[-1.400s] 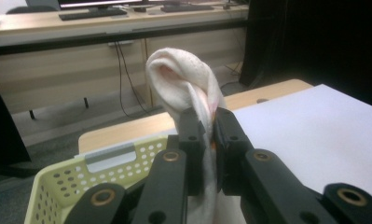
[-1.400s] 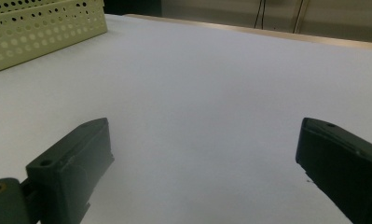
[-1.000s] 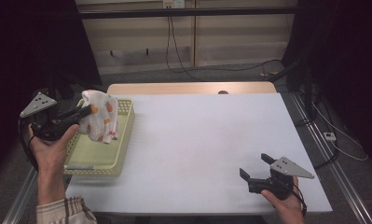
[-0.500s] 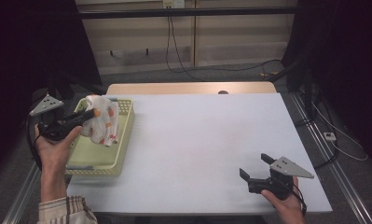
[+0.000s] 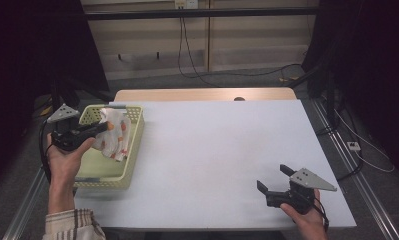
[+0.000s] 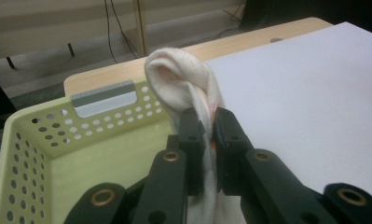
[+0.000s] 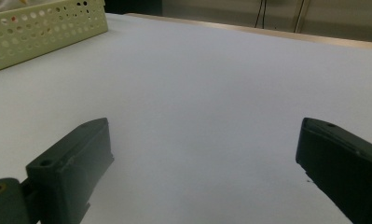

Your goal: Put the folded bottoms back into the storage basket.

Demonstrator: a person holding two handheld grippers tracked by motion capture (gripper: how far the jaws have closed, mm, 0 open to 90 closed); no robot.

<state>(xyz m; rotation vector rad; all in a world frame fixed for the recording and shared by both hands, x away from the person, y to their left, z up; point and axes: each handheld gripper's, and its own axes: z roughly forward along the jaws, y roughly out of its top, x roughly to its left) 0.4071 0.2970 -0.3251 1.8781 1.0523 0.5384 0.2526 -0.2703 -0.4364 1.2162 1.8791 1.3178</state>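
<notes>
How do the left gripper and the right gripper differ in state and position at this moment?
The left gripper has its jaws shut on the white cloth; the right gripper has its jaws wide apart with nothing between them. The left gripper is held up over the yellow-green basket at the table's left edge; the right gripper sits low near the table's front right corner, over bare white surface. Both are black, hand-held, and carry a grey three-cornered plate.
</notes>
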